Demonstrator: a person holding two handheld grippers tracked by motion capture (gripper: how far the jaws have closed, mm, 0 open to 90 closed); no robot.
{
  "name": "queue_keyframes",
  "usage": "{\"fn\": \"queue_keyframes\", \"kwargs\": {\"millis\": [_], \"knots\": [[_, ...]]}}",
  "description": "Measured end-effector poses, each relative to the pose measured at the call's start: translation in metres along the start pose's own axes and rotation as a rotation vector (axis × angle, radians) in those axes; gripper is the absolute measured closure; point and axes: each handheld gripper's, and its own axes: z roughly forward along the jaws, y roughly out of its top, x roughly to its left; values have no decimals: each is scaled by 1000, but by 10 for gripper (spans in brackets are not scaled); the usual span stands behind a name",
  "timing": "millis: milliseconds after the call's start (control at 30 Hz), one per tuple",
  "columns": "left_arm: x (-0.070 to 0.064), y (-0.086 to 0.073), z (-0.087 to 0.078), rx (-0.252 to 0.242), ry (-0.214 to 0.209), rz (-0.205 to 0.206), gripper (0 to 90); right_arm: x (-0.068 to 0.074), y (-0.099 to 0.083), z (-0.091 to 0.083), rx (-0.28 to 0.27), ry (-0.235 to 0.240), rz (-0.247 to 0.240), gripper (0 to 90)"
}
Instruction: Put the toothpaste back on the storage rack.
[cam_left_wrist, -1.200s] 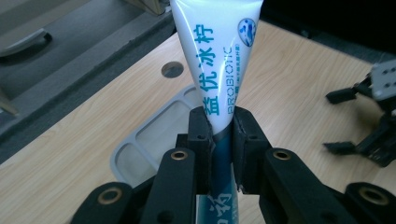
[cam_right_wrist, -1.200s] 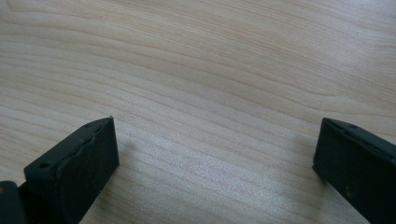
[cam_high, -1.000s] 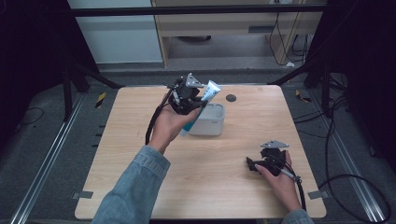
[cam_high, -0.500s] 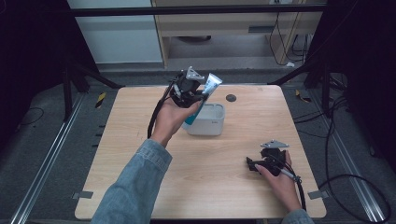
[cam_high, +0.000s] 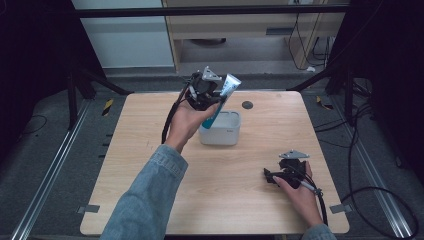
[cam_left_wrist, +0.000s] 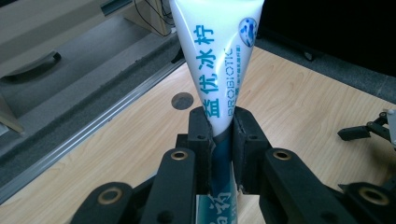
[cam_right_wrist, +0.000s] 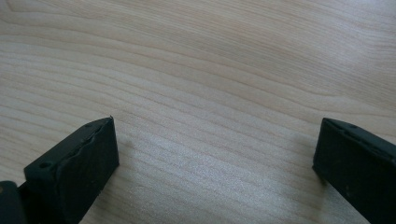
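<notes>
A white and teal toothpaste tube with printed lettering is clamped in my left gripper, lifted above a white rectangular tub at the table's far middle. In the left gripper view the tube rises between the shut jaws, crimped end up, and the left gripper pinches it near its teal lower part. My right gripper rests low on the wooden table at the near right, pointing left. Its jaws stand wide apart over bare wood in the right gripper view, where the right gripper holds nothing.
A dark round disc lies on the wooden table behind the tub, also seen as the disc in the left gripper view. Metal rails run along the floor on both sides. A cable trails from each gripper.
The left hand has lifted the tube higher and a little to the right, so it now hangs above the tub. The right hand and gripper have stayed still.
</notes>
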Motion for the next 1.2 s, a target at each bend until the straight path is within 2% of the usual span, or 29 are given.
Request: {"fn": "queue_keyframes", "kwargs": {"millis": [200, 400, 600, 967, 1200], "knots": [[1, 6, 3, -13, 11, 2, 789, 0, 0, 0, -1, -2, -1, 4], [0, 18, 10, -4, 24, 29, 789, 0, 0, 0, -2, -2, -2, 4], [1, 25, 17, -13, 30, 31, 789, 0, 0, 0, -3, -3, -6, 4], [5, 28, 20, -52, 32, -5, 789, 0, 0, 0, -3, -2, -6, 4], [13, 26, 24, -74, 48, -25, 789, 0, 0, 0, -4, -3, -7, 4]]}}
